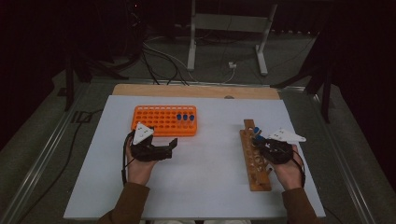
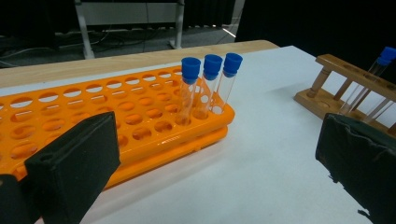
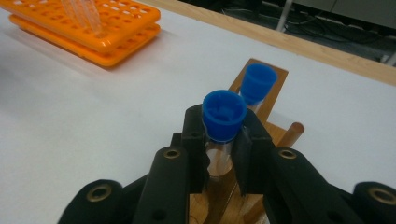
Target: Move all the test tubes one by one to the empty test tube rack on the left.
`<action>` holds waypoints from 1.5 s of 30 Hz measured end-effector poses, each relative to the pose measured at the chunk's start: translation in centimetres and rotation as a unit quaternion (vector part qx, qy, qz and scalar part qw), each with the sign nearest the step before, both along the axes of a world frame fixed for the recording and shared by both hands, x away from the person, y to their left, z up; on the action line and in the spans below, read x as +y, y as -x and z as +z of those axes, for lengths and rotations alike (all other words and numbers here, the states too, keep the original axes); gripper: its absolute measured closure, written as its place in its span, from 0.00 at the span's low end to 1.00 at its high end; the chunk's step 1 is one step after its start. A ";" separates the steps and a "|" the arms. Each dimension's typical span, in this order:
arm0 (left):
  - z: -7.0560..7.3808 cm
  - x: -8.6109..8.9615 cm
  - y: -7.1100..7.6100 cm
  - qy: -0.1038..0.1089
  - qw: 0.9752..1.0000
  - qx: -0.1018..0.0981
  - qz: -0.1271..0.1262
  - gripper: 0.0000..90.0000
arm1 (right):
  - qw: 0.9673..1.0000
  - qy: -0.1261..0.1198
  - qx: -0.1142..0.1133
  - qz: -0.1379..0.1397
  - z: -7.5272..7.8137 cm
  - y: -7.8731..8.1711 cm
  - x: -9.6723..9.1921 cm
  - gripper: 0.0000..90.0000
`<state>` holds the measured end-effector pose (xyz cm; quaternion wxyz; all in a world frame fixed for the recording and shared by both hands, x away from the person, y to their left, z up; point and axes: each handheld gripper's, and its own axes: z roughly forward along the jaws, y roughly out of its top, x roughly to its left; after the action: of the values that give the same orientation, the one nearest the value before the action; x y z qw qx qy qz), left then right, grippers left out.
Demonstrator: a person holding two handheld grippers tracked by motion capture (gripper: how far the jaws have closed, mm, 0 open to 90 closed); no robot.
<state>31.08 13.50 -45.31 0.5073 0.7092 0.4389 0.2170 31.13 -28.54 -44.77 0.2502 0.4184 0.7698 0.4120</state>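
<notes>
The jaws of the right gripper [image 3: 223, 144] are clamped on a clear glass test tube with a blue cap [image 3: 224, 116], which stands in the long brown wooden rack [image 3: 275, 133] beneath them; a second blue-capped tube [image 3: 258, 83] stands just beyond. The left gripper [image 2: 210, 163] has its jaws wide apart with nothing between them. Ahead of them lies the orange plastic perforated rack [image 2: 116, 116] on the white table [image 2: 261, 163], holding three blue-capped tubes [image 2: 205, 81].

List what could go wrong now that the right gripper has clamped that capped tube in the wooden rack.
1. The right gripper grips the tube just under its blue cap; a tilted pull could jam it in the wooden rack or lift the rack.
2. A second capped tube stands right behind it and may be knocked.
3. Squeezing could crack the tube.
</notes>
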 end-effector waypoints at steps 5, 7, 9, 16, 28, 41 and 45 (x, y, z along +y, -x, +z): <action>0.0 -0.2 0.0 0.004 1.000 -0.001 -0.003 0.01 | 1.000 -0.013 -0.007 -0.001 0.8 0.4 -0.4 0.85; 0.1 -0.2 0.1 0.004 1.000 -0.002 -0.005 0.01 | 1.000 -0.015 -0.011 -0.001 1.1 0.5 -0.3 0.85; 0.2 -0.3 0.1 0.005 1.000 -0.003 -0.006 0.01 | 1.000 -0.016 -0.013 -0.001 1.4 0.6 -0.3 0.85; 0.4 -0.9 0.3 0.004 1.000 -0.007 -0.016 0.01 | 1.000 -0.020 -0.023 -0.006 2.1 0.9 -0.6 0.85; 0.6 -1.5 0.4 0.001 1.000 -0.013 -0.027 0.01 | 0.999 -0.024 -0.044 -0.009 3.7 1.7 -0.4 0.85; 0.9 -2.5 0.7 0.002 0.999 -0.022 -0.044 0.01 | 0.997 -0.024 -0.073 0.012 5.2 2.9 1.1 0.85; 1.2 -2.9 1.0 0.006 0.998 -0.030 -0.051 0.01 | 0.997 -0.028 -0.064 0.026 5.0 2.9 1.8 0.85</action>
<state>30.11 10.61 -44.13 0.5352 0.7207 0.3877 0.2093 28.25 -26.72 -39.81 0.2765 0.3778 0.7509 0.4658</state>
